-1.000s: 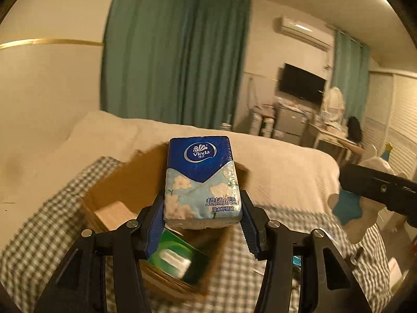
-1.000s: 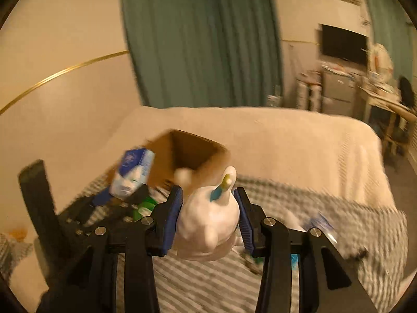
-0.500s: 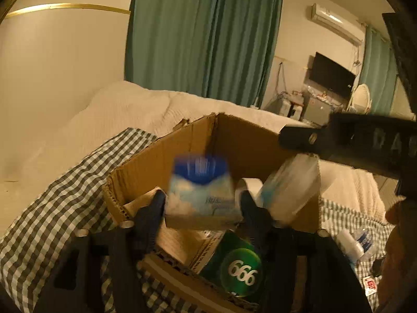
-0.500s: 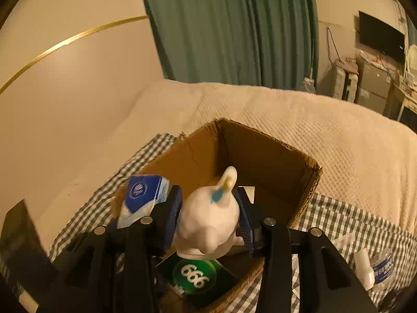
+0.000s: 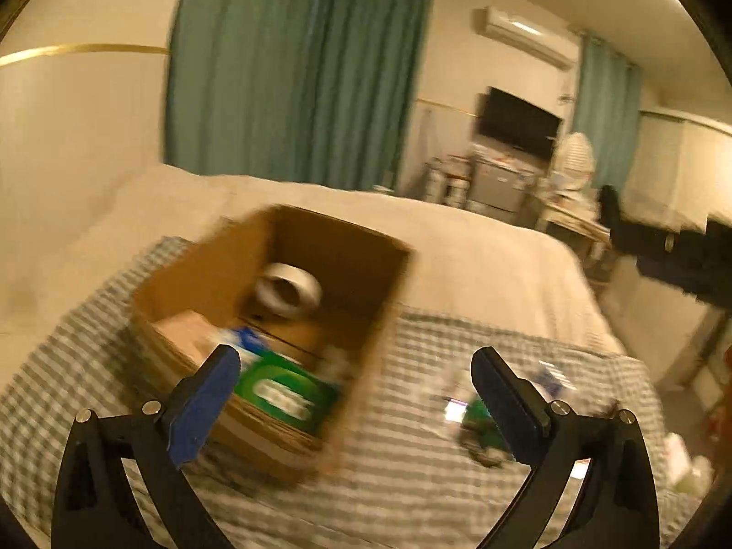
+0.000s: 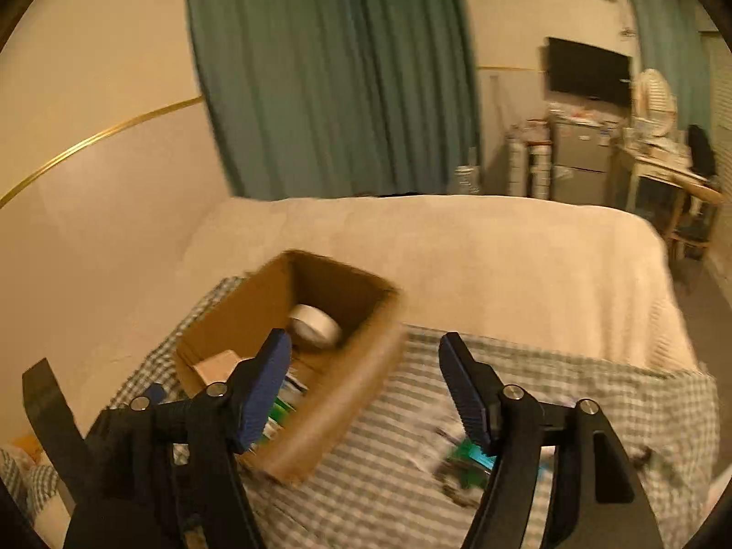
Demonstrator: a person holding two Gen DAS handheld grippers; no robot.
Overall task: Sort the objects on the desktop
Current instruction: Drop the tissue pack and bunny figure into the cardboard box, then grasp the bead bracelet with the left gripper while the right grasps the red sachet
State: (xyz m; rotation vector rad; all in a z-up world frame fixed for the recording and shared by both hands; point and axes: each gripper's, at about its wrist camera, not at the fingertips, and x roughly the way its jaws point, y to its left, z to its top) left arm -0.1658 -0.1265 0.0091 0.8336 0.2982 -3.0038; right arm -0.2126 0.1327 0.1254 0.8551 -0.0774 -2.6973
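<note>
An open cardboard box (image 5: 361, 320) (image 6: 347, 393) sits on the checked cloth. Inside lie a white tape roll (image 5: 288, 290) (image 6: 315, 325), a green pack (image 5: 281, 386) and, half hidden, a blue-white tissue pack (image 5: 247, 343). My left gripper (image 5: 354, 373) hangs near the box's front right corner, jaws opening wide with nothing between them. My right gripper (image 6: 366, 357) is above the box's right wall, jaws opening and empty. The white duck toy is not visible. The left gripper's black body (image 6: 137, 434) shows low left in the right wrist view.
Small blurred items, one green (image 5: 480, 421) (image 6: 466, 457), lie on the checked cloth (image 5: 411, 457) right of the box. A cream blanket (image 6: 457, 251) covers the bed beyond. Green curtains, a television and cluttered furniture stand at the back.
The left gripper let go of the tissue pack and the right let go of the white duck toy over the box. Both grippers pulled back, jaws spread wide.
</note>
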